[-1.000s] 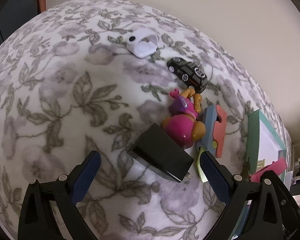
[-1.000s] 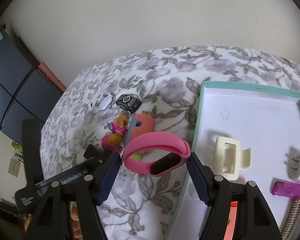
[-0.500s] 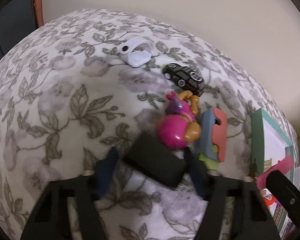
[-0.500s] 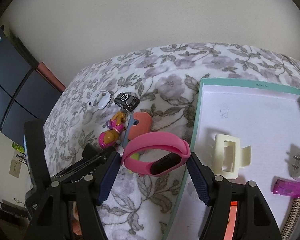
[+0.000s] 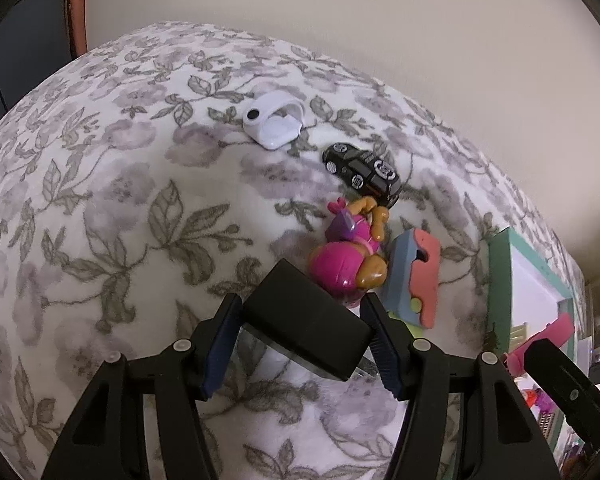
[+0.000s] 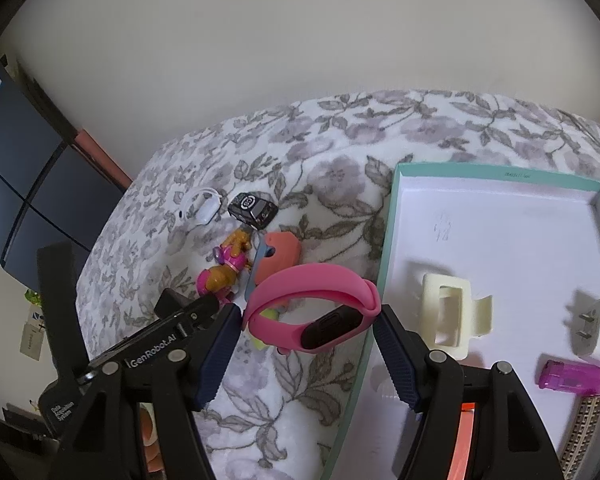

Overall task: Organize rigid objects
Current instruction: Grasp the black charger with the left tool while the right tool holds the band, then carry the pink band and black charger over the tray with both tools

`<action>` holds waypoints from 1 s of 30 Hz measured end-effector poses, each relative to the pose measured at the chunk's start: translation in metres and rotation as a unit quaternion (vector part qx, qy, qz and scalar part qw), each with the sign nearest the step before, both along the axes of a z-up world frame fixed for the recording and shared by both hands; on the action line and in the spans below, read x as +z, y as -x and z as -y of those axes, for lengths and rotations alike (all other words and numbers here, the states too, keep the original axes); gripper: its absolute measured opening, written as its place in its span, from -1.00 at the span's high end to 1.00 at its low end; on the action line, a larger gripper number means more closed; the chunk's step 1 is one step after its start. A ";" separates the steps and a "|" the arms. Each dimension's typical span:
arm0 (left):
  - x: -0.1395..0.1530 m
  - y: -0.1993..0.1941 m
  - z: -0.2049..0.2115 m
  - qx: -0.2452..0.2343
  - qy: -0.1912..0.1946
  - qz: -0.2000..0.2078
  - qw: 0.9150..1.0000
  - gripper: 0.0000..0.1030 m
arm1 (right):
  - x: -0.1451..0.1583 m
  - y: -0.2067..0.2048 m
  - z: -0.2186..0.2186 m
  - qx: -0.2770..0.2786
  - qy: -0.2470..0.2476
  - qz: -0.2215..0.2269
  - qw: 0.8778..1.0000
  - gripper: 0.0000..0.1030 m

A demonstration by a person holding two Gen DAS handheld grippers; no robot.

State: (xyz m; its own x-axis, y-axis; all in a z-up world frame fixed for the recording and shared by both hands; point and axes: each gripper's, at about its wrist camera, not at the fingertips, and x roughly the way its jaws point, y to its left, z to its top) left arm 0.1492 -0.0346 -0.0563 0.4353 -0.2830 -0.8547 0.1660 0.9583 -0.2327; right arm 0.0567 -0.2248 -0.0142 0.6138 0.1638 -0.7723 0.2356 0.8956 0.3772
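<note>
Black charger block point(image 5: 306, 322) sits clamped between the blue pads of the left gripper point(image 5: 300, 344), its jaws having just closed in on it from a wide stance; the block is tilted, its far corner over the floral blanket point(image 5: 112, 216). Just beyond it, nearly touching, lies a pink and orange toy pup figure point(image 5: 350, 258), and right of that a blue and coral foam puzzle piece point(image 5: 414, 276) with a bit of yellow-green at its near end. Farther back a black toy car point(image 5: 364, 172) lies close to the figure's feet, and a white ring-shaped gadget point(image 5: 272, 122) rests apart from the car toward the wall.

The right gripper point(image 6: 310, 346) holds a pink fitness band point(image 6: 314, 312) pinched across its loop between the pads at a middling spread, above the blanket just beside the rim of a teal box lid point(image 6: 384, 264). Inside that white-floored tray lie a cream hair claw clip point(image 6: 452, 314), a white plug adapter point(image 6: 598, 330), a translucent magenta lighter point(image 6: 572, 376) and, at the lower right edge, a checkered strip point(image 6: 582, 428) only partly seen. In the right wrist view the left gripper's black body point(image 6: 112, 360) crowds the lower left, hiding the blanket beneath it.
</note>
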 end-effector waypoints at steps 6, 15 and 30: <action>0.035 0.009 -0.001 -0.003 0.014 0.029 0.999 -0.22 | 0.018 0.008 0.009 -0.014 0.005 0.014 1.000 -0.38; 0.087 0.041 0.039 -0.055 0.023 0.060 0.996 -0.22 | 0.040 0.038 0.040 -0.066 0.042 -0.004 0.997 -0.38; 0.093 0.110 0.115 -0.136 0.017 0.017 0.990 -0.22 | 0.038 0.110 0.091 -0.160 0.027 -0.081 0.983 -0.38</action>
State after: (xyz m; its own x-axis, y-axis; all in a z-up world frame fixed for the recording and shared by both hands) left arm 0.0391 -0.1494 0.0362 0.3674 -0.4218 -0.8289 0.4247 0.8690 -0.2539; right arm -0.0535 -0.3161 0.0240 0.4945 -0.0619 -0.8669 0.5620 0.7837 0.2646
